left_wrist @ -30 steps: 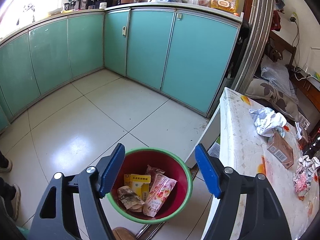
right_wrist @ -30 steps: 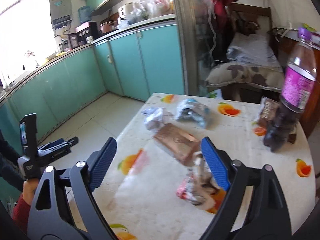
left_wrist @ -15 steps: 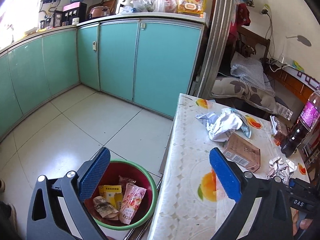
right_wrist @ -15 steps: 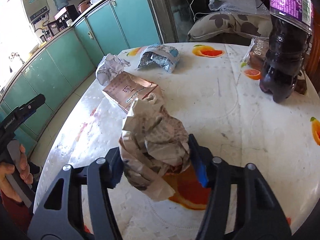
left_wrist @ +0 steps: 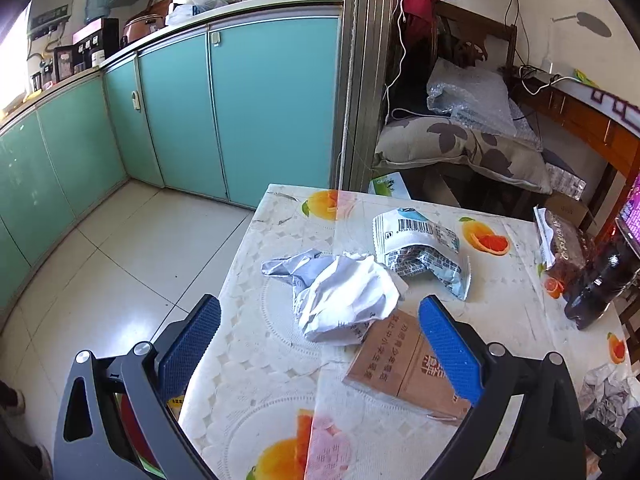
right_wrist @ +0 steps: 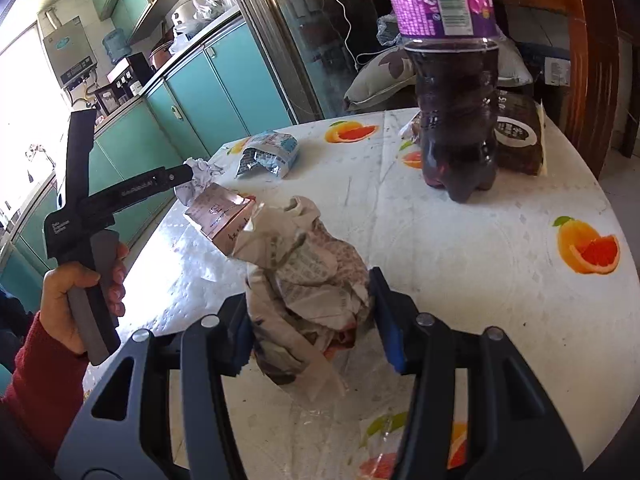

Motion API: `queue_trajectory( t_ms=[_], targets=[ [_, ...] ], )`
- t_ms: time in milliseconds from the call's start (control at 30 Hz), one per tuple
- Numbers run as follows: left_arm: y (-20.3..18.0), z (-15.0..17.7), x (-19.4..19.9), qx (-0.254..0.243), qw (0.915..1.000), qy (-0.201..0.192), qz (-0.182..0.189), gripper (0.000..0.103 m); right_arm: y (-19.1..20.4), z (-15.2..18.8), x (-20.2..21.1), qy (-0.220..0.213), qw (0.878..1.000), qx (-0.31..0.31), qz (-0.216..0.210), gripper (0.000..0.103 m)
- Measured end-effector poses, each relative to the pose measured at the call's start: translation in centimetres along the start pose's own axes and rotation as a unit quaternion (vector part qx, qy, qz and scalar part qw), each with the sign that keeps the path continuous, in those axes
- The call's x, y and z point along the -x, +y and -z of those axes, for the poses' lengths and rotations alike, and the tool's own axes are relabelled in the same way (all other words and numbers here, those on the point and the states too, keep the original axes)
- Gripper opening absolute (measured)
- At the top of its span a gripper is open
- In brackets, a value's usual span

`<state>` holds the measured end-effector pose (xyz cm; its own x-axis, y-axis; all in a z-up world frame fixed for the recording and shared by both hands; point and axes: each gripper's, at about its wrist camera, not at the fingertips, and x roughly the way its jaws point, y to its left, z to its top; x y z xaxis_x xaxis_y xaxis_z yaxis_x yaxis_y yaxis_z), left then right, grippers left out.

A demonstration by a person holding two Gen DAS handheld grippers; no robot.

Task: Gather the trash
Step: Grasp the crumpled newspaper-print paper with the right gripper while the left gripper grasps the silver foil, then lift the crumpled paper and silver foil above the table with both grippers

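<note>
The crumpled paper wad (right_wrist: 308,280) sits between the blue pads (right_wrist: 386,320) of the right gripper (right_wrist: 316,328), squeezed from both sides, its lower tail drooping toward the fruit-print tablecloth (right_wrist: 480,260). The jaws have just been closing on it. The likely trouble: the wad is loose and springy, so it may slip out on the way to the bin, or shed a scrap (the hanging tail looks the weakest part). It also stands close to the brown carton (right_wrist: 220,216), which a careless lift could drag along, and the dark soda bottle (right_wrist: 456,120) stands upright behind it, easy to topple with a wide swing.

The left gripper (left_wrist: 320,344) hangs over the table edge with its fingers spread wide and holding nothing; the white crumpled wrapper (left_wrist: 344,292) lies just ahead between them, untouched, partly over the carton, with the barcode snack bag (left_wrist: 420,248) just beyond.
</note>
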<state>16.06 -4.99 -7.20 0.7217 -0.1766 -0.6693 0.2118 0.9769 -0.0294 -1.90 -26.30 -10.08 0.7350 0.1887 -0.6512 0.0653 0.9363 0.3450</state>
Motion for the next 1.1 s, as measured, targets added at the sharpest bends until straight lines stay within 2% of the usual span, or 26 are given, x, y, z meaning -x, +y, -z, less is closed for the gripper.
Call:
queue_trajectory(
  t_ms=[133, 200, 333, 567, 800, 1100],
  targets=[
    [-0.3, -0.8, -1.5, 0.012, 0.9998, 0.016, 0.001, 0.094, -0.1, 0.1, -0.4, 0.006, 1.000, -0.004, -0.008, 0.050],
    [-0.4, -0.9, -2.2, 0.014, 0.9996, 0.025, 0.001, 0.088, 0.0, -0.1, -0.3, 0.002, 1.000, -0.004, -0.010, 0.051],
    [-0.2, -0.7, -3.5, 0.027, 0.9983, 0.051, 0.011, 0.056, 0.2, -0.4, 0.1, -0.007, 1.000, -0.004, -0.015, 0.051],
    [0.4, -0.6, -2.4, 0.027, 0.9985, 0.043, 0.020, 0.052, 0.8, -0.5, 0.4, -0.013, 1.000, 0.006, -0.016, 0.051],
    [1.2, -0.9, 1.0, 0.017, 0.9994, 0.017, 0.024, 0.052, 2.2, -0.4, 0.9, -0.019, 0.999, 0.024, -0.011, 0.051],
    [1.0, 0.1, 5.2, -0.002, 0.9988, -0.004, 0.049, 0.052, 4.5, 0.1, 1.0, -0.019, 0.998, 0.060, 0.002, 0.051]
  ],
)
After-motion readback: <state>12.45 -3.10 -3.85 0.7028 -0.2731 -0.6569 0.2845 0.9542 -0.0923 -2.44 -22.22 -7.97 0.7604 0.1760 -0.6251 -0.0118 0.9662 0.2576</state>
